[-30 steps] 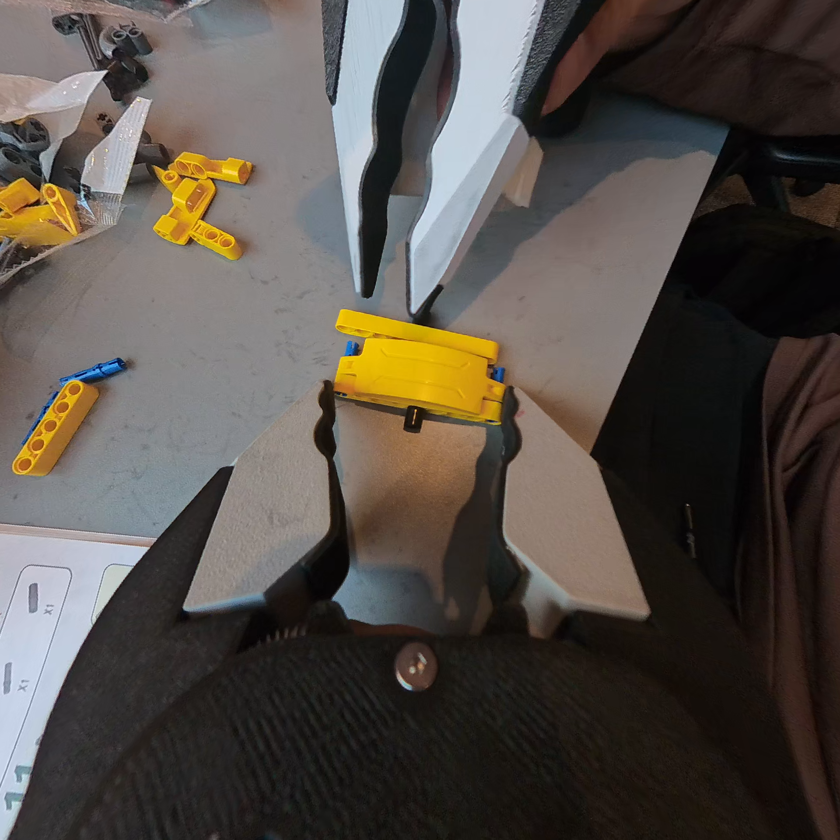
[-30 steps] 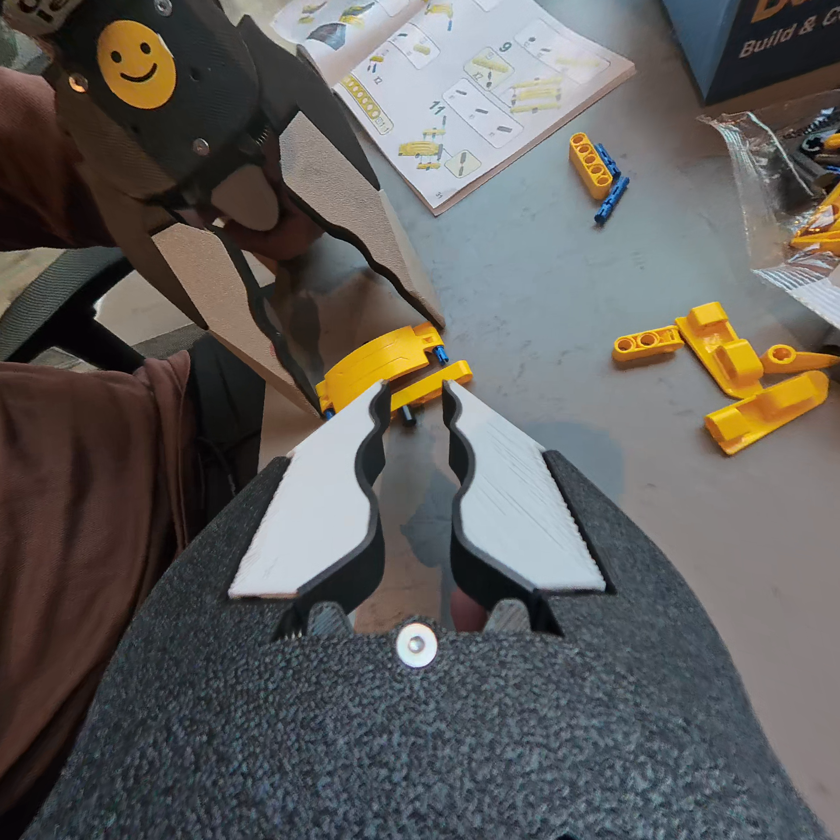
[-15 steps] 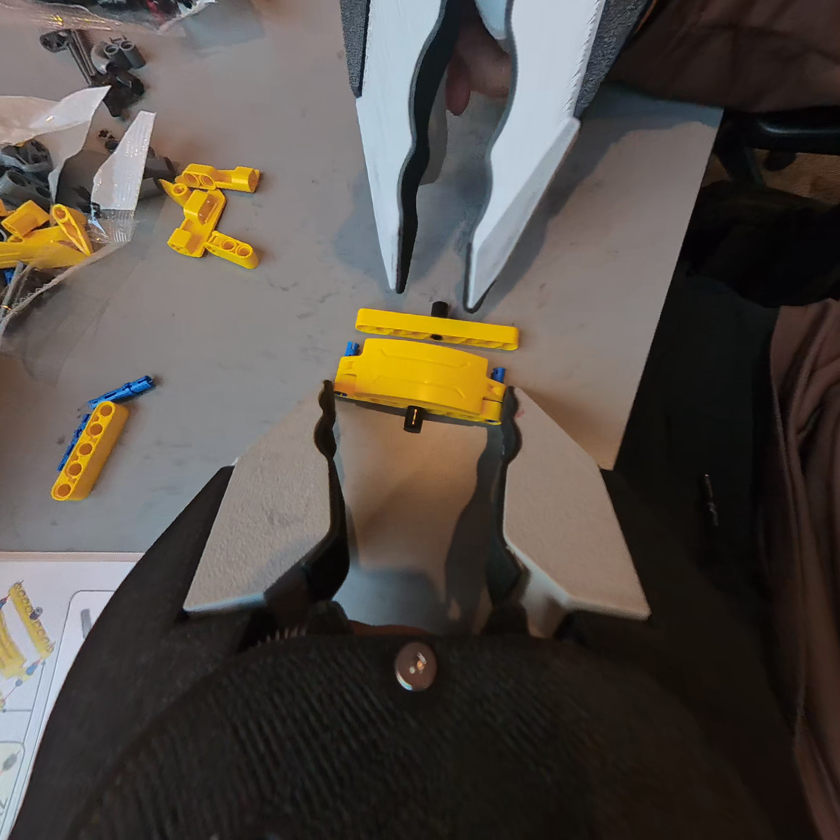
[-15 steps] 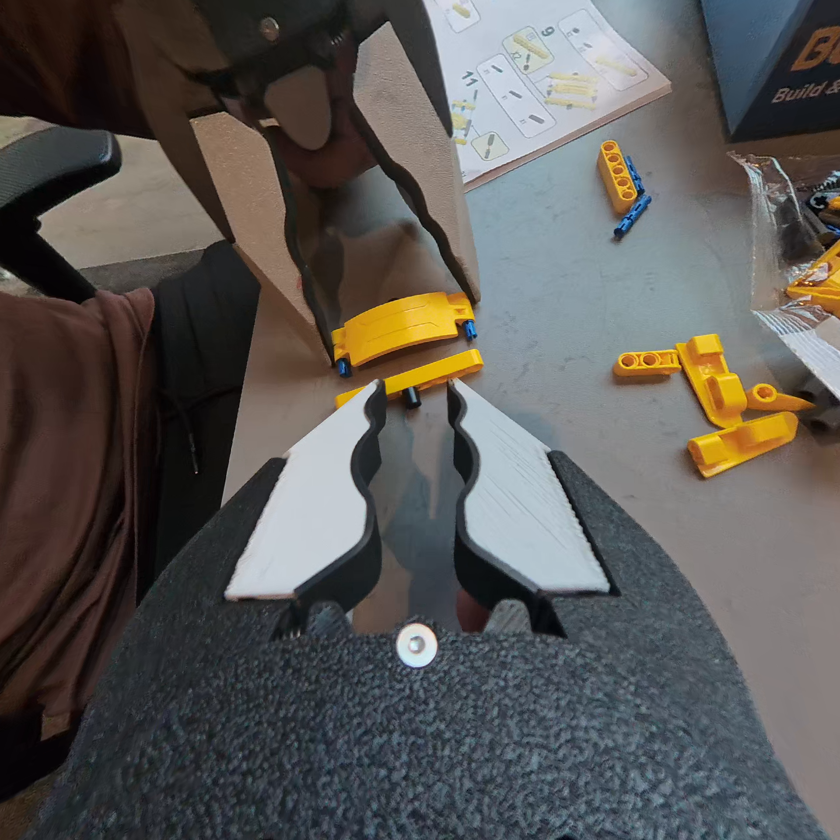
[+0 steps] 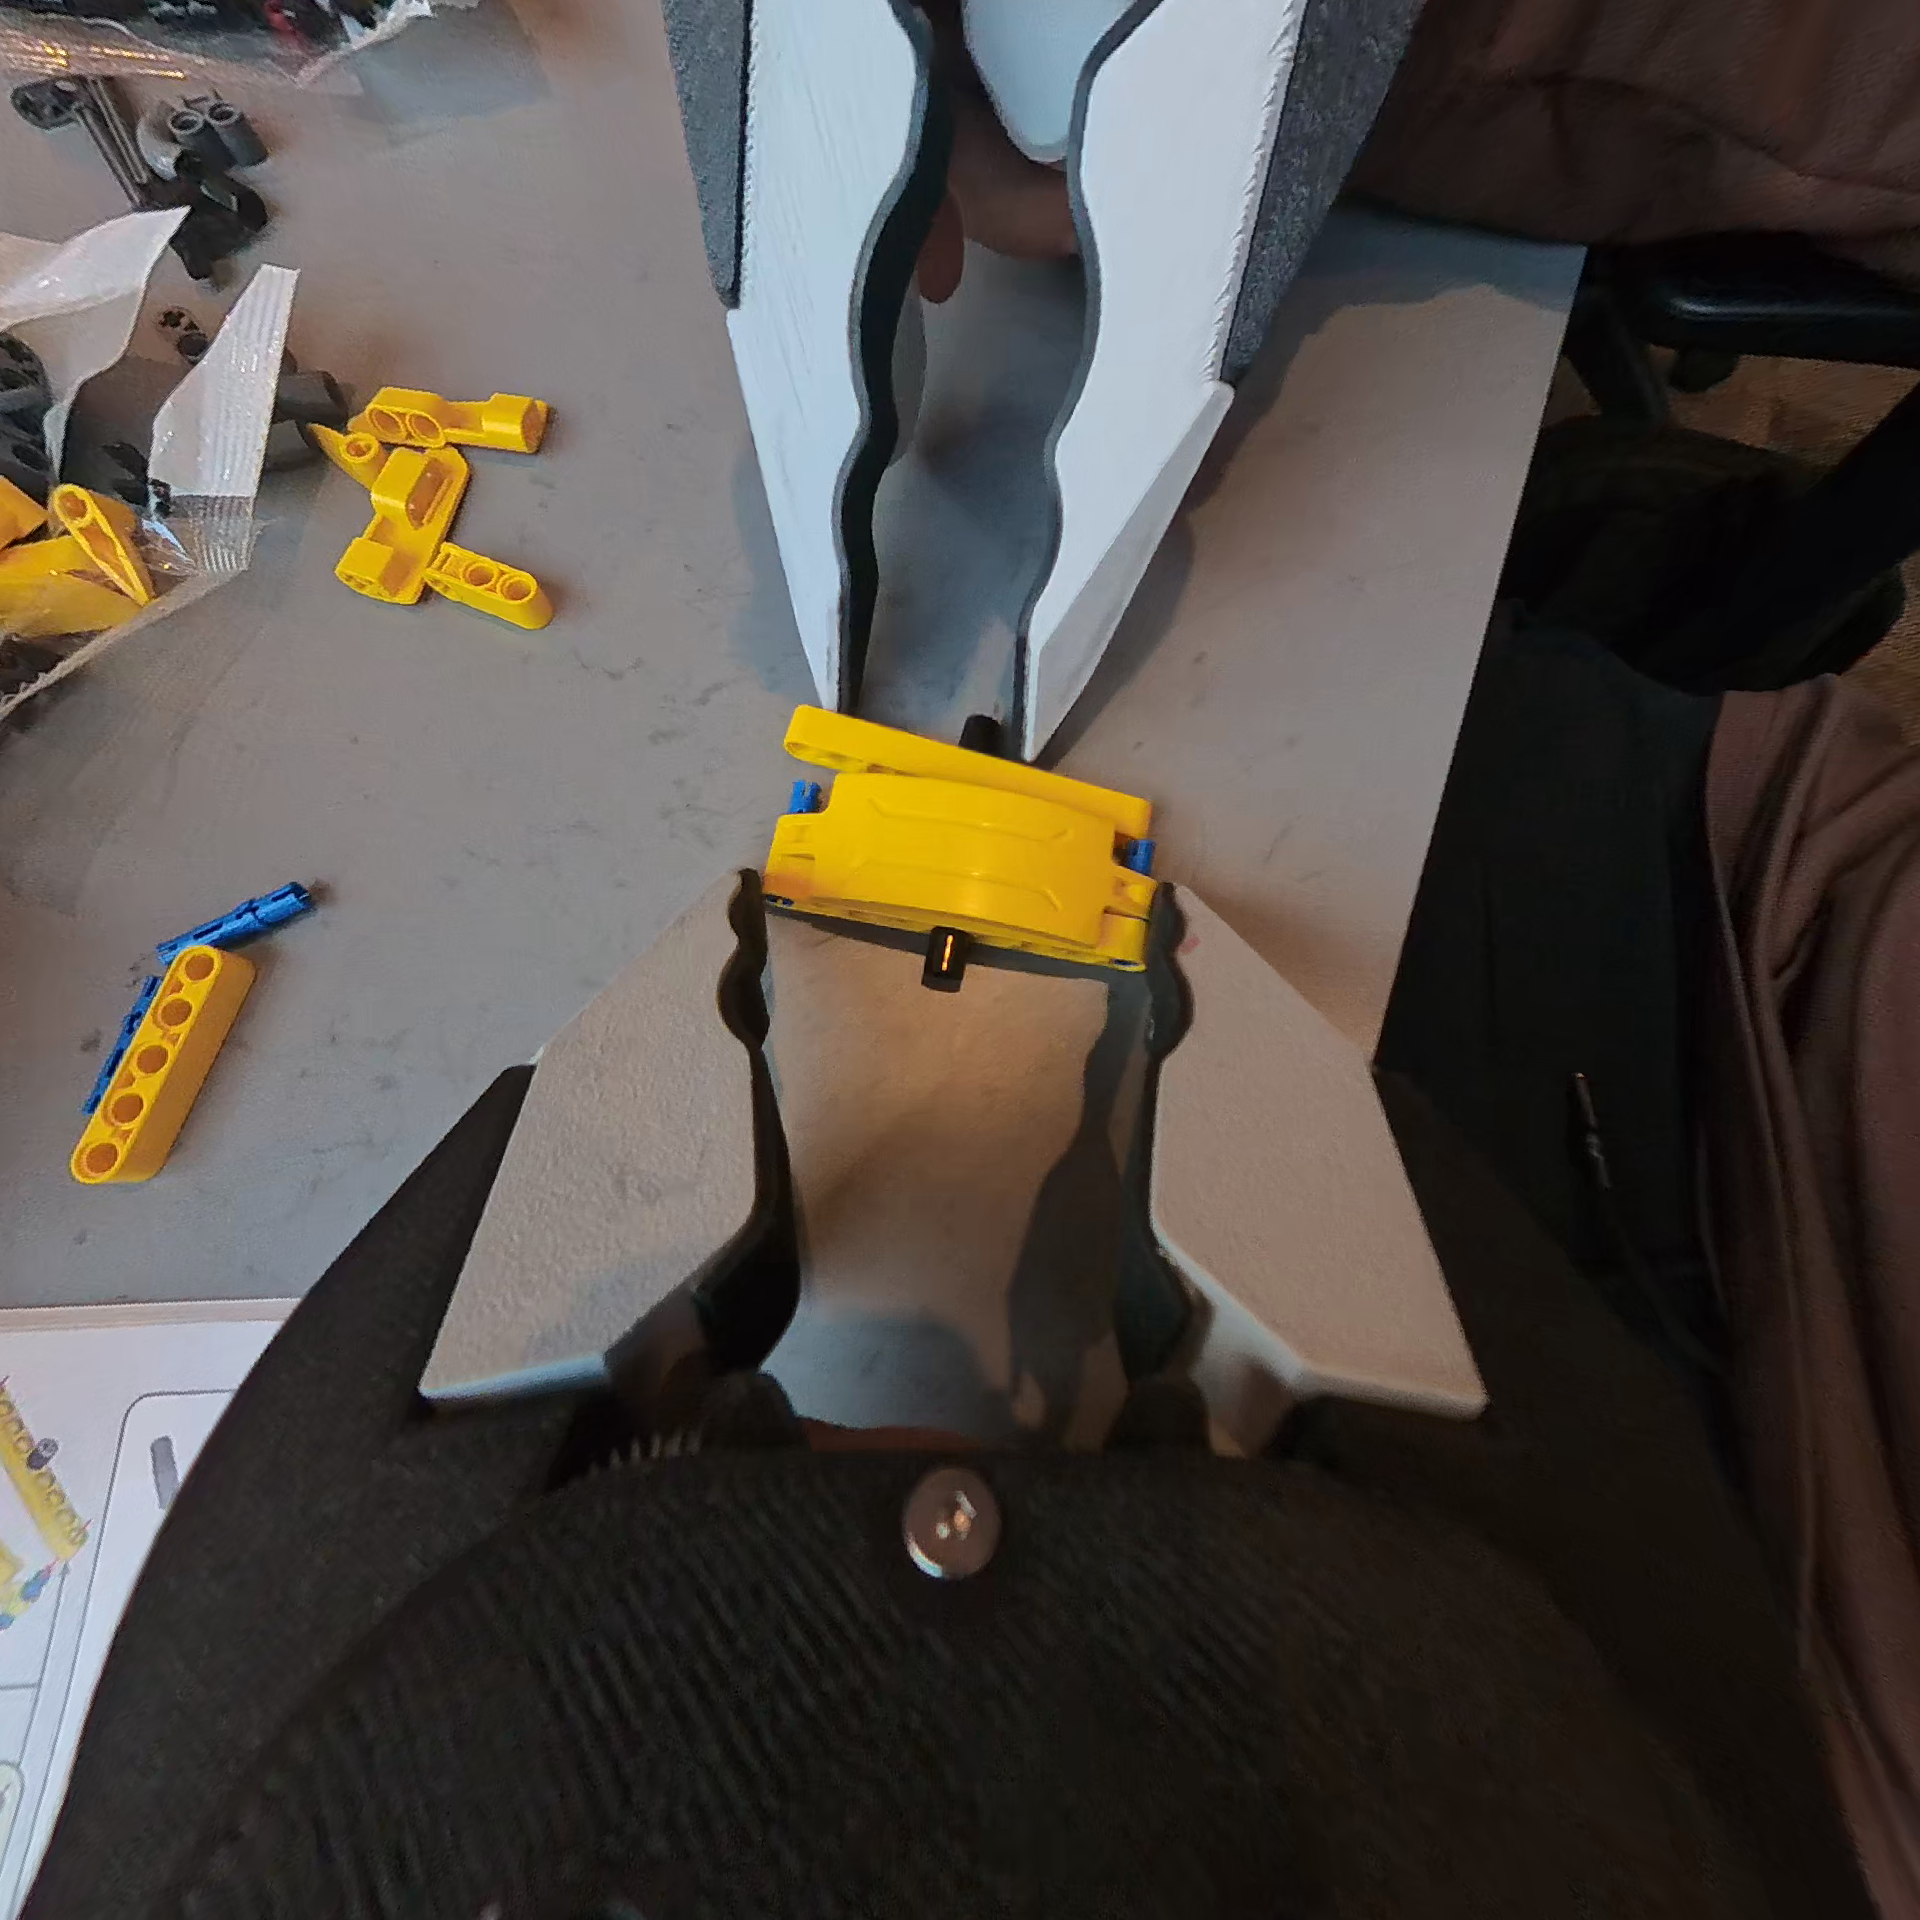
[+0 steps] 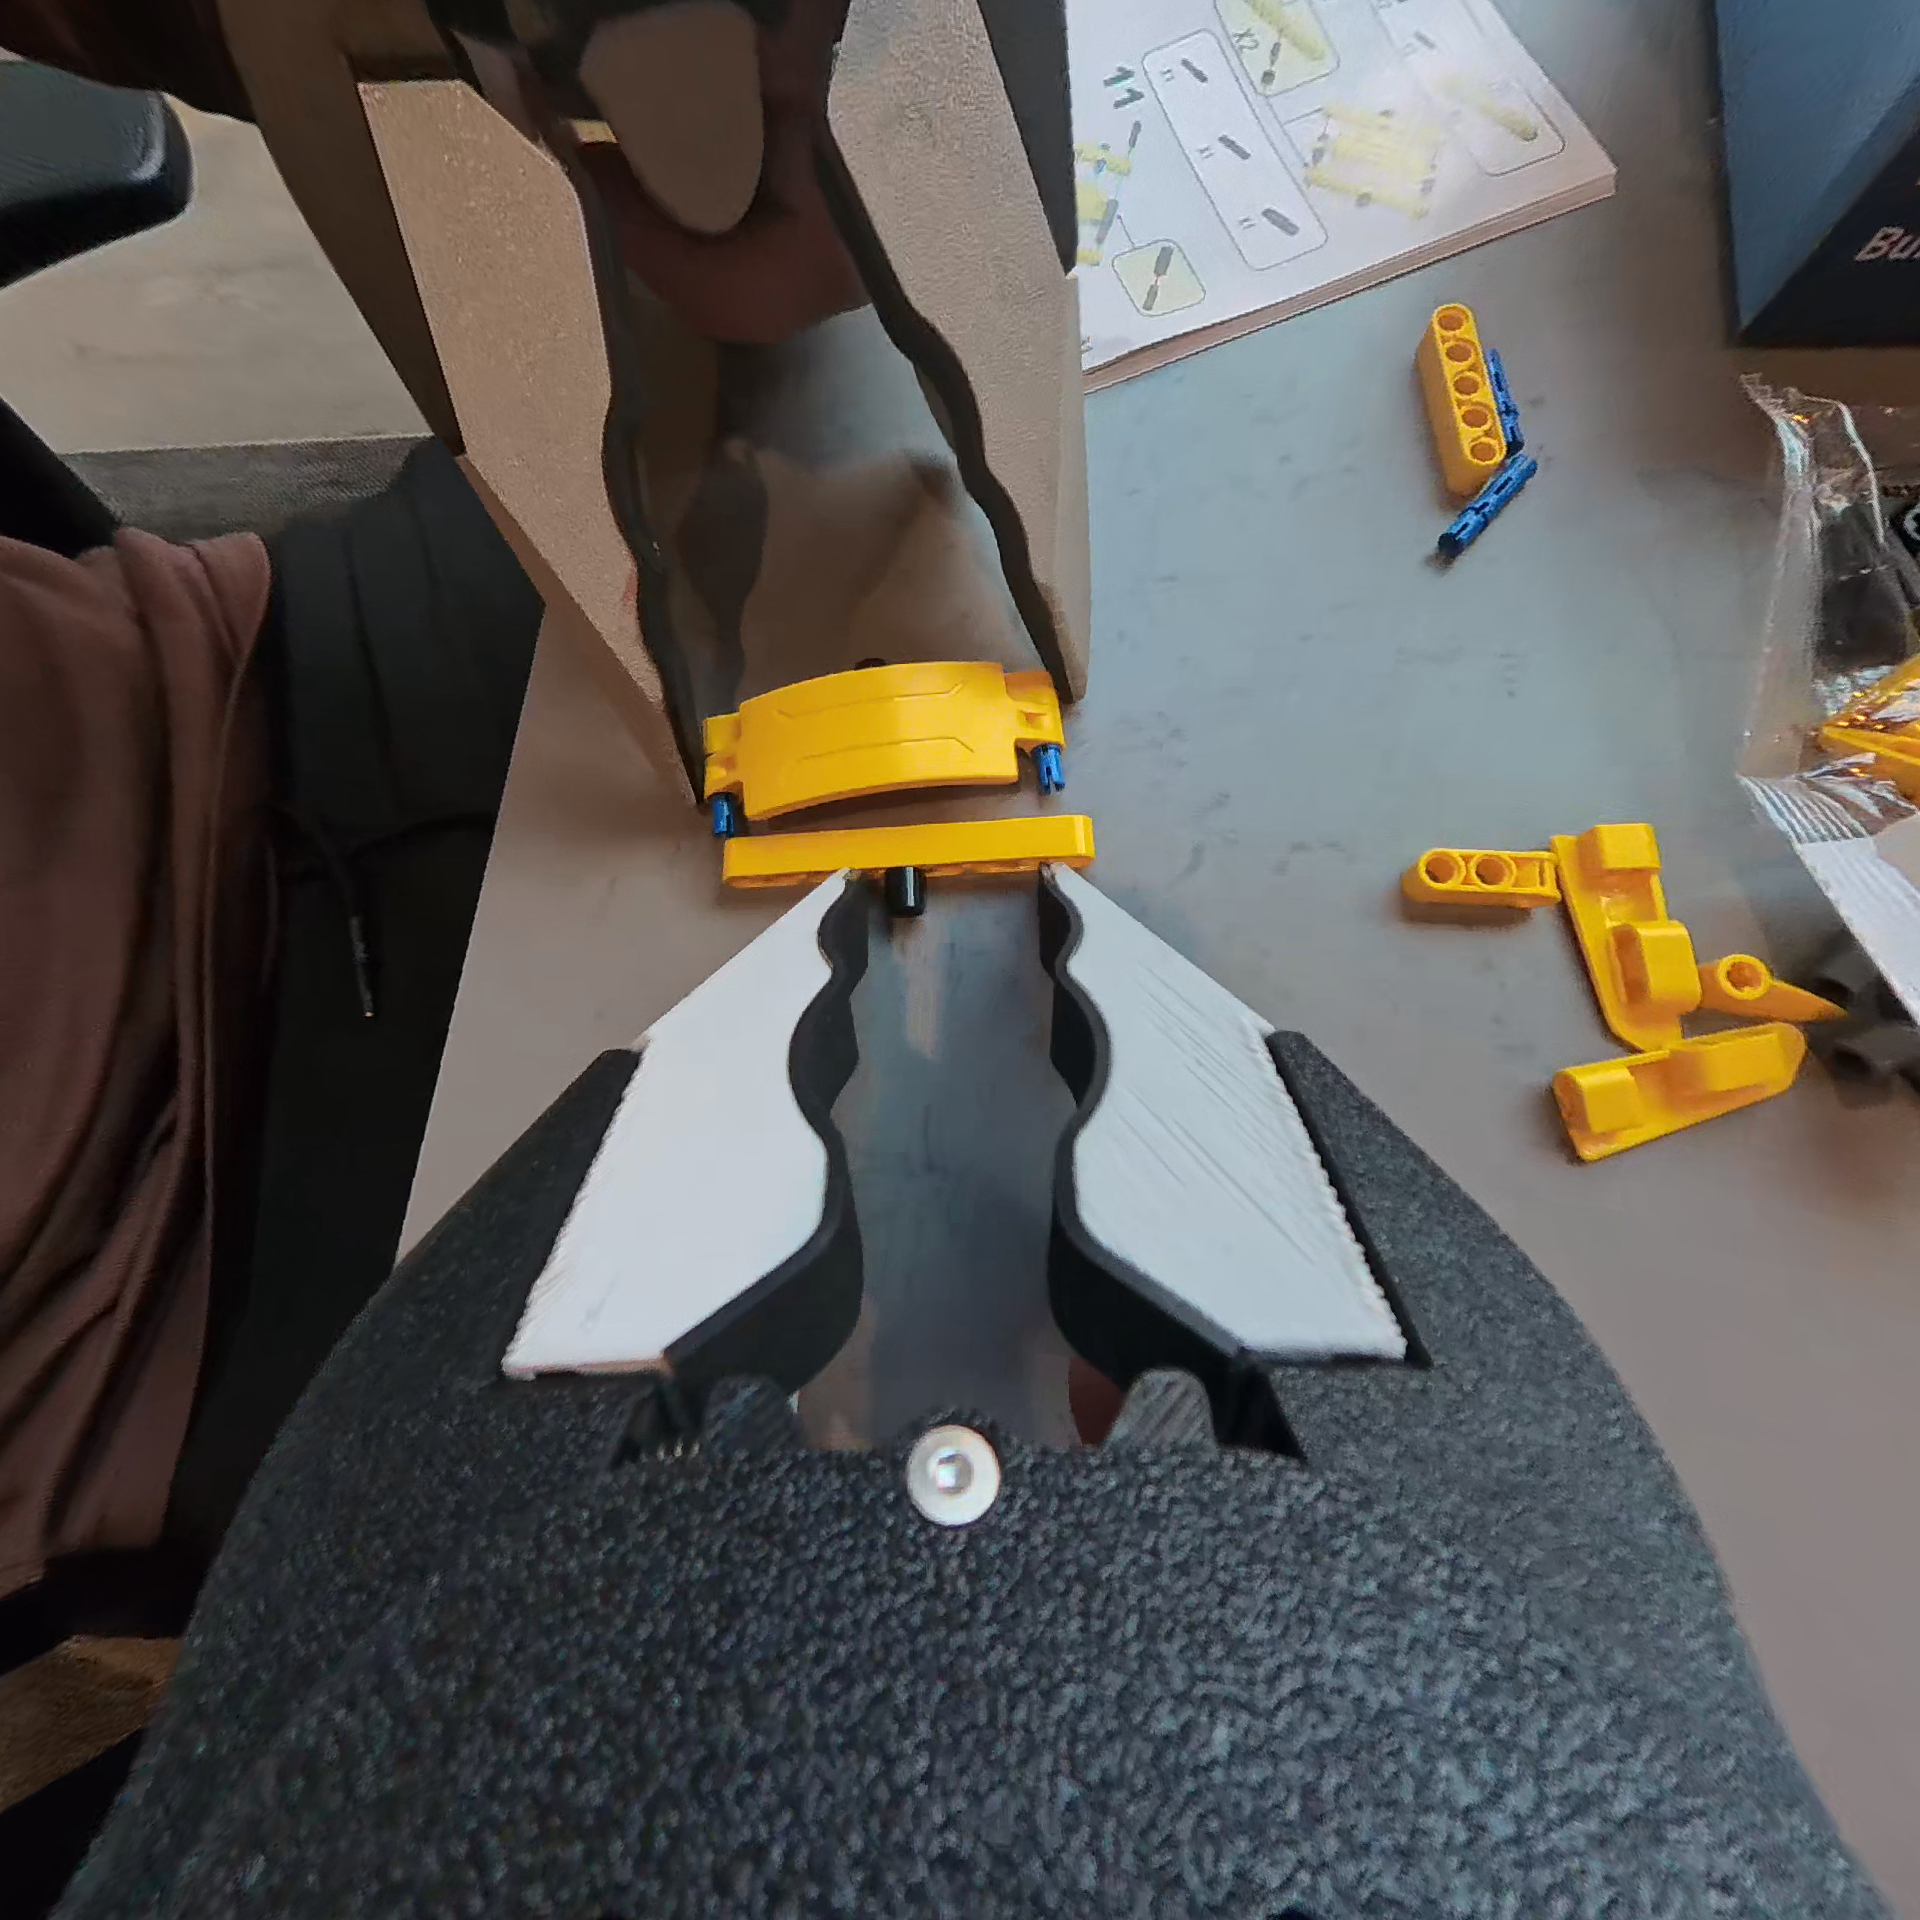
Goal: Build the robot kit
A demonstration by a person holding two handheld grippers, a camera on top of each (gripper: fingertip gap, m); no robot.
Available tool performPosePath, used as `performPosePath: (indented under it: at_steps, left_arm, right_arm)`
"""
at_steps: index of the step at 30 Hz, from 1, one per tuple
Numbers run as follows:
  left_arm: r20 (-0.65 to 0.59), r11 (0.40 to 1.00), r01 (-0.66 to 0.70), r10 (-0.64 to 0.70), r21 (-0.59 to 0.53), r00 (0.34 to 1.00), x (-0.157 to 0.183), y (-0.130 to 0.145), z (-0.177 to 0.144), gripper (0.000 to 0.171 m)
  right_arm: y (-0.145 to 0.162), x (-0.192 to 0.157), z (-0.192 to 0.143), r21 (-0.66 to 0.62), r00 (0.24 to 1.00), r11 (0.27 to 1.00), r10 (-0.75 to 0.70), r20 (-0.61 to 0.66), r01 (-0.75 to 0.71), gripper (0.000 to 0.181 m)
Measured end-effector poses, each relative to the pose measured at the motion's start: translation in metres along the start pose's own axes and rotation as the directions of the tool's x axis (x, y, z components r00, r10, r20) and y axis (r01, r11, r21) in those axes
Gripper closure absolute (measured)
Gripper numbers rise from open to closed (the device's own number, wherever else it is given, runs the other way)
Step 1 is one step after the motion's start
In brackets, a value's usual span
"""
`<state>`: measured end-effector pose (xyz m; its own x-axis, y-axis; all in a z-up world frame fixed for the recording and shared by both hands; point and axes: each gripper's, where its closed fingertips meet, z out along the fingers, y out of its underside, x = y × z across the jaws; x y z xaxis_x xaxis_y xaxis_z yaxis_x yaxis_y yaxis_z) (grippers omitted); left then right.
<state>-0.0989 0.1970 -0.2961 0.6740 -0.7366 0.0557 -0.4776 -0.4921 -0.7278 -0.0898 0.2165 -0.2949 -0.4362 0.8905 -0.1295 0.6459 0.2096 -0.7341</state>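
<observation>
I am seeing my left tool (image 5: 954,914) pinching the curved yellow panel assembly (image 5: 961,860) by its ends at the grey counter (image 5: 540,748) edge. My right tool (image 6: 945,883), tips spread, is touching the flat yellow beam (image 6: 909,850) around its black pin (image 6: 902,890).

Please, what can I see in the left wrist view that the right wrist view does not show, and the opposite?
Only the left wrist view shows the black pin on the near side of the curved yellow assembly and the loose dark grey parts.

Only the right wrist view shows the dark blue box.

Both show the left tool gripping that assembly, the open right tool at the flat yellow beam, and the instruction booklet.
</observation>
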Motion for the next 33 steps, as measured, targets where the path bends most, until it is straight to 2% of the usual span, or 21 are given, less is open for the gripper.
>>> performPosePath:
  at_steps: [6, 15, 27, 33]
  left_arm:
    - [-0.015, 1.0, -0.029, 0.029, -0.005, 0.999, 0.0022, -0.0004, 0.0011, 0.099]
    - [-0.025, 0.997, -0.076, 0.075, -0.011, 0.997, 0.001, 0.0004, 0.0012, 0.099]
    - [0.027, 0.998, -0.064, 0.065, -0.007, 0.998, -0.006, -0.0004, 0.0007, 0.099]
    - [0.019, 0.998, -0.057, 0.057, -0.011, 0.998, -0.0059, 0.0001, 0.0005, 0.1]
  right_arm:
    - [-0.0028, -0.0024, 0.0016, 0.003, 0.998, 1.0, 0.025, 0.054, -0.026, 0.147]
    - [-0.0008, -0.0025, -0.0002, 0.001, 0.999, 1.0, -0.012, 0.039, 0.012, 0.145]
    - [-0.0027, -0.0043, 0.0028, -0.001, 0.999, 1.0, -0.031, 0.028, 0.031, 0.136]
    - [-0.0039, -0.0065, 0.0038, 0.001, 0.998, 0.998, -0.055, 0.014, 0.055, 0.138]
